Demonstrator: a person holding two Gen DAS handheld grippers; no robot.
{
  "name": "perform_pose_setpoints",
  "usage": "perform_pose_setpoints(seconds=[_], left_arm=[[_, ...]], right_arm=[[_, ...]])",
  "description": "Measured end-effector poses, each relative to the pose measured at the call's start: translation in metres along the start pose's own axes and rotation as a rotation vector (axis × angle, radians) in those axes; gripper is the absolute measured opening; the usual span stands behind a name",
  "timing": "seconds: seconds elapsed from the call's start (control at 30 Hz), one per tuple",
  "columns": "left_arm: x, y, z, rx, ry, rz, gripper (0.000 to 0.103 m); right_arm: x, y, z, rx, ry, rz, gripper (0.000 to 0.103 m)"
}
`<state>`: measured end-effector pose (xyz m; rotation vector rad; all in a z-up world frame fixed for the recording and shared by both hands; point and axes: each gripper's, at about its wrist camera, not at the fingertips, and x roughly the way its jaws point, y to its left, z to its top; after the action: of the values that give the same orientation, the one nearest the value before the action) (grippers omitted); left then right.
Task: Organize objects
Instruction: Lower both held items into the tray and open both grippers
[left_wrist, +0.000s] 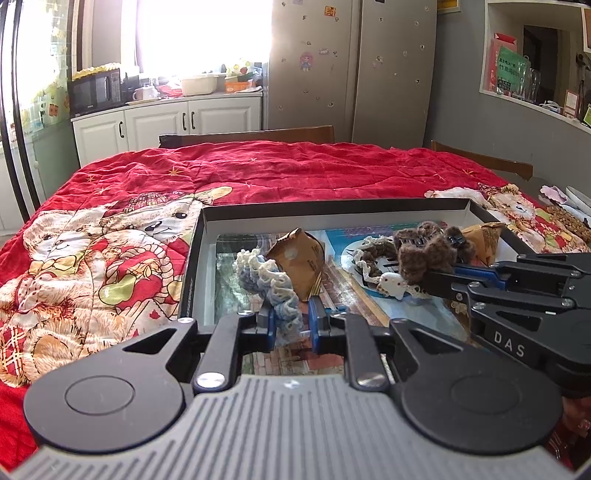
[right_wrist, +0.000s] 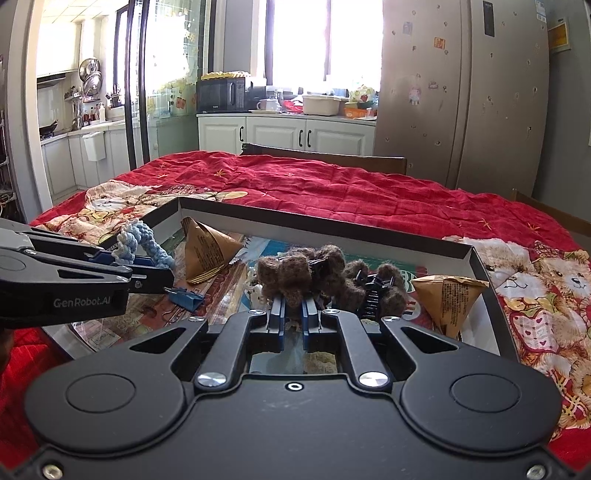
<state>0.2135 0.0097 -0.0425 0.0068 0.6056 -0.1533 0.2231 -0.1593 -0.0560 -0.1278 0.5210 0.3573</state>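
A shallow box (left_wrist: 332, 204) with a picture floor lies on the red quilt. My left gripper (left_wrist: 291, 319) is shut on a blue and cream crocheted scrunchie (left_wrist: 275, 284) and holds it over the box's left part; it also shows in the right wrist view (right_wrist: 147, 243). My right gripper (right_wrist: 293, 310) is shut on a brown fuzzy hair claw (right_wrist: 295, 275), seen in the left wrist view (left_wrist: 424, 251) over the box's right part. Two brown pyramid packets (left_wrist: 301, 258) (right_wrist: 452, 299) sit in the box. A second brown claw (right_wrist: 376, 286) lies beside the held one.
A cream-edged brown scrunchie (left_wrist: 373, 254) and a small white charm (left_wrist: 393, 285) lie in the box. The red teddy-bear quilt (left_wrist: 258, 173) covers the table. Wooden chair backs (left_wrist: 258, 134) stand at the far edge. Kitchen cabinets (left_wrist: 166, 120) and a fridge (left_wrist: 351, 66) stand behind.
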Motion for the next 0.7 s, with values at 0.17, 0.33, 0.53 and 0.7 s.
perform_pose_setpoints(seconds=[0.17,0.33,0.53,0.7], left_arm=[[-0.001,-0.002,-0.001,0.012,-0.003,0.005,0.042],[-0.002,-0.003,-0.001,0.024,-0.009,0.005,0.042],[-0.006,-0.004,-0.001,0.029,-0.025,0.003,0.054],[-0.011,-0.007,-0.001,0.029,-0.040,0.006,0.061]], right_arm=[[0.001,0.000,0.000,0.002,0.008,0.003,0.009],[0.003,0.000,0.000,0.000,0.015,0.002,0.011],[0.002,-0.002,0.000,0.019,0.012,0.003,0.016],[-0.003,-0.004,0.002,0.033,-0.004,0.005,0.020]])
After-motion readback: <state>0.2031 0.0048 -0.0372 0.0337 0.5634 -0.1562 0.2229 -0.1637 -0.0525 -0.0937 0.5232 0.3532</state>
